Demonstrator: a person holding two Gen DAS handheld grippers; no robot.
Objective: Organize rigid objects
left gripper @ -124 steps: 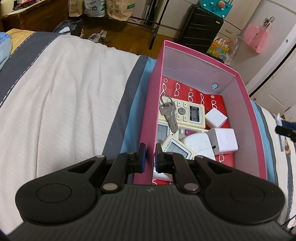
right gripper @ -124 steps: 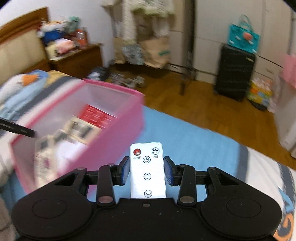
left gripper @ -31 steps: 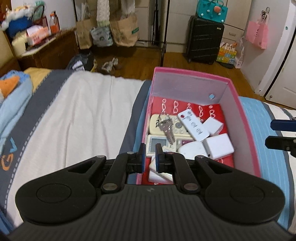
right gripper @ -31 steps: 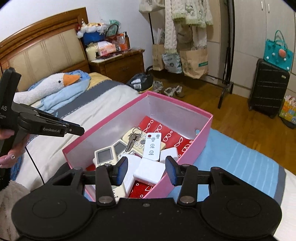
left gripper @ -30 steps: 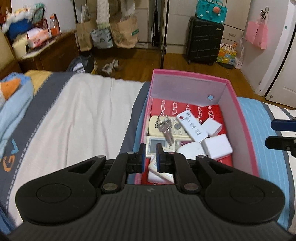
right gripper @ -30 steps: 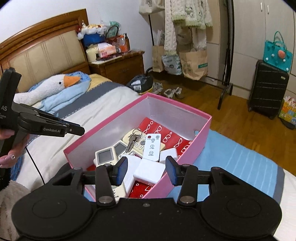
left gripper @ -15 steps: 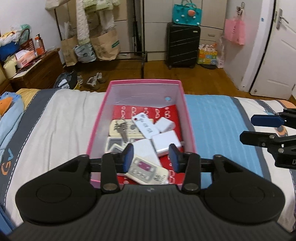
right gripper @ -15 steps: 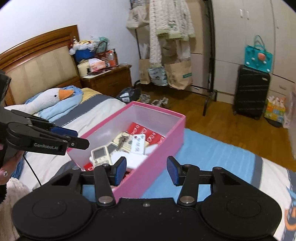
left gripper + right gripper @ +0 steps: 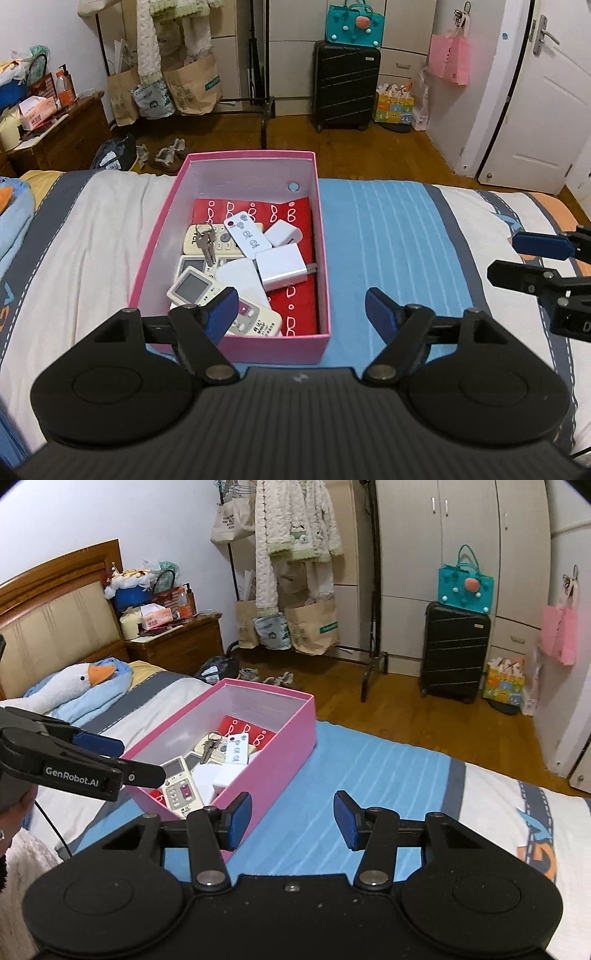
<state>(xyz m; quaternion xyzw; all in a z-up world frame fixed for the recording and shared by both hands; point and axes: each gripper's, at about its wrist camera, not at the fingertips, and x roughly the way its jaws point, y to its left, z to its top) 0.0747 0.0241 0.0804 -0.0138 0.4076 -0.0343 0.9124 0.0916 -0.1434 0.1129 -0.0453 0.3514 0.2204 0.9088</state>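
A pink box point(image 9: 325, 258) sits on the bed and holds several remotes, a key bunch point(image 9: 207, 240), white chargers point(image 9: 282, 264) and a small white fan remote point(image 9: 245, 238). The box also shows in the right wrist view point(image 9: 284, 738). My left gripper point(image 9: 301, 312) is open and empty, held above the box's near end. My right gripper point(image 9: 291, 821) is open and empty, above the blue stripes to the right of the box. Each gripper shows in the other's view: the right one point(image 9: 532, 262), the left one point(image 9: 110, 760).
The striped bedspread point(image 9: 388, 240) lies around the box. A stuffed goose point(image 9: 70, 683) on a blue blanket lies near the headboard. A nightstand point(image 9: 177, 646), clothes rack, paper bags and a black suitcase point(image 9: 345, 88) stand on the wooden floor beyond the bed.
The right gripper let go of the white fan remote, which now lies in the box. Both grippers pulled back from the box, and the left gripper opened wide.
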